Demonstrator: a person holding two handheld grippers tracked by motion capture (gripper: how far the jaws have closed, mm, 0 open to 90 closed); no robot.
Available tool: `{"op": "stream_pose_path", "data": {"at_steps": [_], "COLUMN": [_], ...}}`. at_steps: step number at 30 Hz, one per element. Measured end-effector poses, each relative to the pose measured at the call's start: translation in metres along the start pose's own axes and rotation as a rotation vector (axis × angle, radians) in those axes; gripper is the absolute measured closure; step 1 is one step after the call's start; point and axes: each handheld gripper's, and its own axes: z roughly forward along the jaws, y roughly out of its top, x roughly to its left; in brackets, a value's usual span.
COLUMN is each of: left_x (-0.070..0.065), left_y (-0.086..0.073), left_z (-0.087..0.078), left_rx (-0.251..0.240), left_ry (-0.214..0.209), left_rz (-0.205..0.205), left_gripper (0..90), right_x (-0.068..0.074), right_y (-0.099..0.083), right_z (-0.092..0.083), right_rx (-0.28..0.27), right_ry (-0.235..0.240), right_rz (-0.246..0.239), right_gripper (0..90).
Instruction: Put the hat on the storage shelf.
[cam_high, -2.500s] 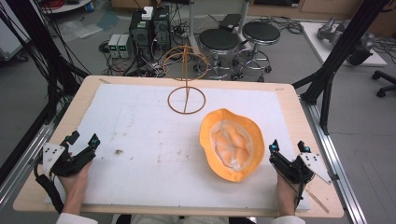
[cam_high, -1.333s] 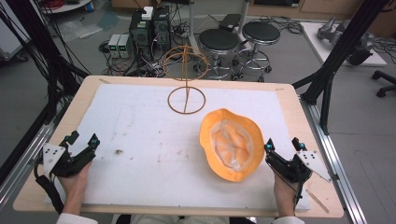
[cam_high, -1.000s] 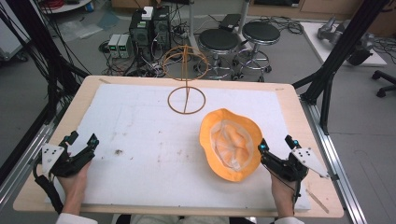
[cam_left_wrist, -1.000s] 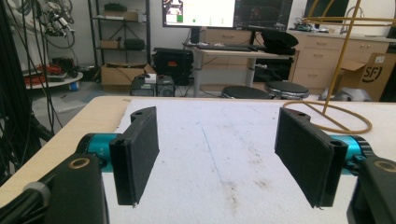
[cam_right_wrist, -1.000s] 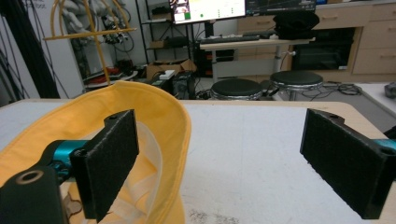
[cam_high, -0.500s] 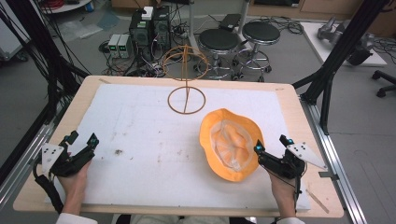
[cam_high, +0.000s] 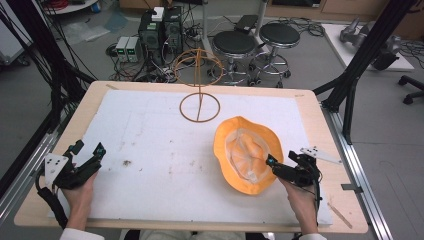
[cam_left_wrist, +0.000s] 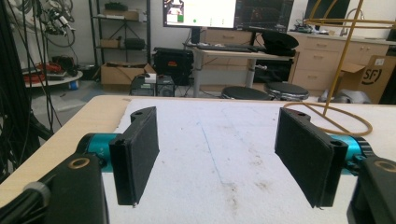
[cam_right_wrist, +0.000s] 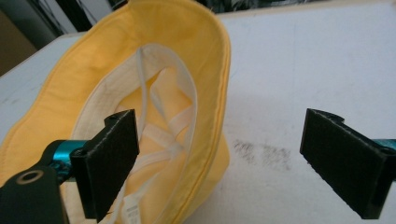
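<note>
My right claw (cam_high: 276, 167) stood open astride the brim of the yellow hat (cam_high: 245, 152), which lay crown-down on the tabletop (cam_high: 150, 150), one jaw over its white-lined hollow. My left claw (cam_high: 87, 156) gaped, well apart.

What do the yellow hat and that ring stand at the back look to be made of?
The hat looks like soft woven cloth, matte yellow: its brim folds, and a pale fabric band and tapes are stitched inside. The stand looks like thin metal wire or rod with a golden-brown finish: slim rings on one upright post. Metal is a guess.
</note>
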Motion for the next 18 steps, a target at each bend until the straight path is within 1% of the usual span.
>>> {"op": "stream_pose_path", "data": {"at_steps": [2,3,5,7,8,9,12,13,14,15,17,18], "left_x": [0.0001,0.0001,0.0002,0.0006,0.0007,0.0008,0.0012,0.0011,0.0013,0.0011,0.0010,0.0009], "left_y": [-0.0002,-0.0002,-0.0002,-0.0003,-0.0004,-0.0004,-0.0004,-0.0002,0.0000,0.0002,0.0000,-0.0002], "left_z": [0.0003,0.0003,0.0003,0.0004,0.0004,0.0005,0.0003,0.0001,-0.0004,-0.0006,-0.0005,-0.0002], "left_rx": [0.001,0.001,0.000,0.002,0.002,0.002,-0.005,-0.017,-0.020,-0.025,-0.018,-0.018], "left_ry": [0.000,0.000,0.001,0.002,0.002,0.002,-0.010,-0.019,-0.022,-0.023,-0.022,-0.023], "left_rz": [-0.001,-0.001,0.000,0.000,0.000,0.000,-0.007,-0.015,-0.013,-0.012,-0.008,-0.010], "left_gripper": [30.5,30.5,30.5,30.5,30.5,30.5,30.5,30.4,30.4,30.4,30.4,30.4], "right_x": [-0.0002,-0.0002,-0.0001,-0.0003,0.0001,0.0001,-0.0002,-0.0008,-0.0021,-0.0032,-0.0063,-0.0073], "right_y": [-0.0002,-0.0002,-0.0008,-0.0011,-0.0010,-0.0010,-0.0006,-0.0006,-0.0006,-0.0006,-0.0009,-0.0011], "right_z": [0.0027,0.0027,0.0048,0.0064,0.0066,0.0066,0.0068,0.0070,0.0069,0.0066,0.0063,0.0069], "right_rx": [0.039,0.039,0.066,0.079,0.090,0.090,0.101,0.103,0.112,0.111,0.108,0.113], "right_ry": [0.008,0.008,0.016,0.024,0.031,0.031,0.043,0.049,0.081,0.100,0.131,0.147], "right_rz": [0.020,0.020,0.029,0.036,0.049,0.049,0.062,0.060,0.074,0.089,0.132,0.141], "right_gripper": [11.0,11.0,14.0,14.4,17.1,17.1,22.4,25.7,30.4,33.0,45.5,50.9]}}
